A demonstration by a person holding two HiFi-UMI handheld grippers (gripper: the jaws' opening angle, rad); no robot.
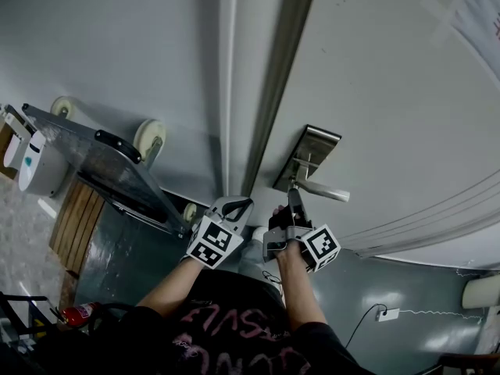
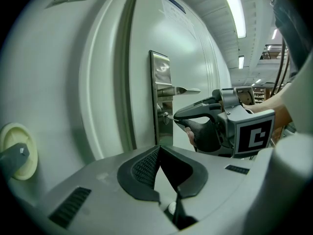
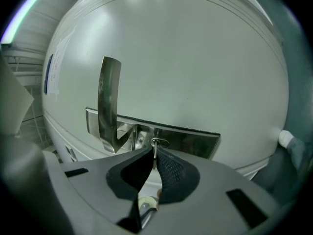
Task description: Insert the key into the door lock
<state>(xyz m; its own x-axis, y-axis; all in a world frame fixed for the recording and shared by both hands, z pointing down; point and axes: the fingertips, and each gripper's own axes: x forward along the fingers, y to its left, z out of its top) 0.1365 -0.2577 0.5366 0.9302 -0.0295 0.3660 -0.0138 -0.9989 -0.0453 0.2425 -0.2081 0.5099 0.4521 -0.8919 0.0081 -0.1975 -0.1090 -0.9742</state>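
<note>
I find the right gripper point(image 3: 155, 153) with its jaws pinching the key point(image 3: 155, 150). The key stands edge-on between the jaw tips, and its forward end meets the lock cylinder point(image 3: 159, 142) at 12 o'clock from the jaws. I cannot tell how deep it sits. The cylinder is set in the steel lock plate point(image 3: 193, 142), with the lever handle point(image 3: 108, 102) at 10 o'clock. The left gripper point(image 2: 159, 150) has its jaws pressed together on nothing and is held apart from the door point(image 2: 112, 72).

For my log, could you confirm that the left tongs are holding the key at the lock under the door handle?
Not quite: the right tongs hold the key at the lock under the door handle, as the right gripper view shows.
</note>
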